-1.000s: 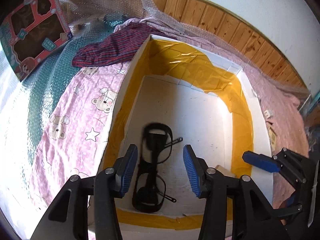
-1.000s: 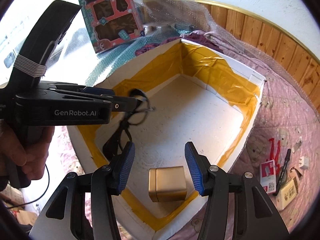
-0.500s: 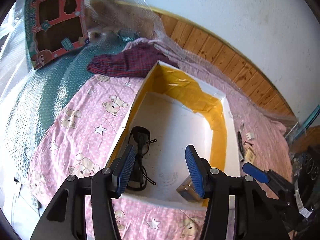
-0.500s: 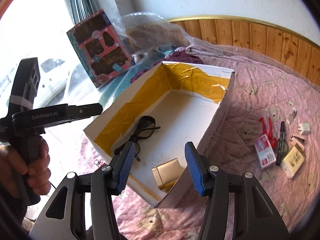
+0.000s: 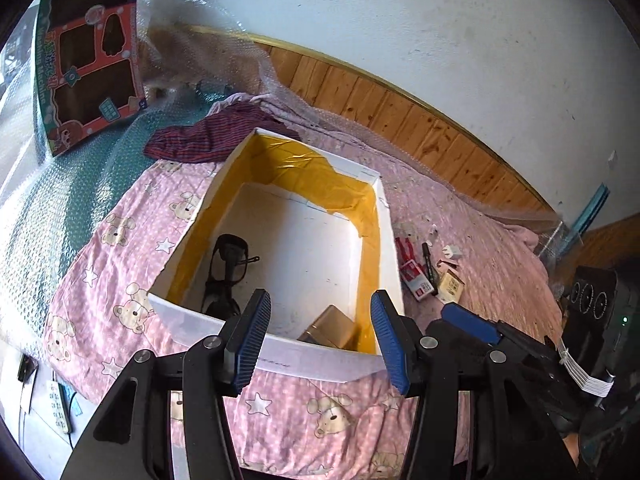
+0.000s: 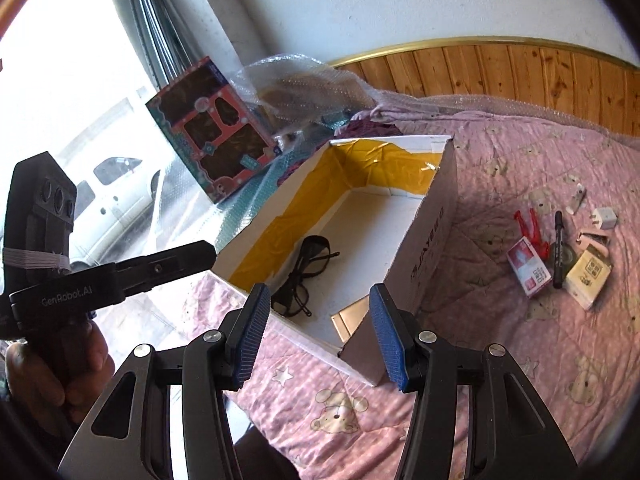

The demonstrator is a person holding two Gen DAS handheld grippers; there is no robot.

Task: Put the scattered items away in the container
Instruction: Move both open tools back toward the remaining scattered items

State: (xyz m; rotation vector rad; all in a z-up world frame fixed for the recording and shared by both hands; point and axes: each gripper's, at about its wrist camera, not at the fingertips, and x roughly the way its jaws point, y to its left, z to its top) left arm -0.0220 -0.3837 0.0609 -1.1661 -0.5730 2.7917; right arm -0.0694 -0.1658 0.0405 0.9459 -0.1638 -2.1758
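A white cardboard box (image 5: 386, 216) (image 6: 436, 220) with yellow tape inside sits on the pink bedspread. Black glasses (image 5: 228, 264) (image 6: 308, 272) and a gold box (image 5: 332, 328) (image 6: 352, 318) lie on its floor. My left gripper (image 5: 320, 336) hangs open and empty above the box's near wall. My right gripper (image 6: 318, 330) is open and empty above the box's near corner. Right of the box lie scattered items: a red-white pack (image 6: 528, 268) (image 5: 416, 282), a black marker (image 6: 558, 248), a beige packet (image 6: 588, 280), a white plug (image 6: 604, 218), a red clip (image 6: 532, 224).
A striped cloth (image 5: 212, 140) lies behind the box. A toy carton (image 5: 88, 52) (image 6: 212, 140) leans at the back left among bubble wrap. A hand (image 6: 60, 368) holds the left gripper's handle. Wood panelling (image 5: 420, 128) runs along the wall.
Both grippers have pulled back and up from inside the box. The glasses, dropping from the left gripper a second ago, now rest on the box floor.
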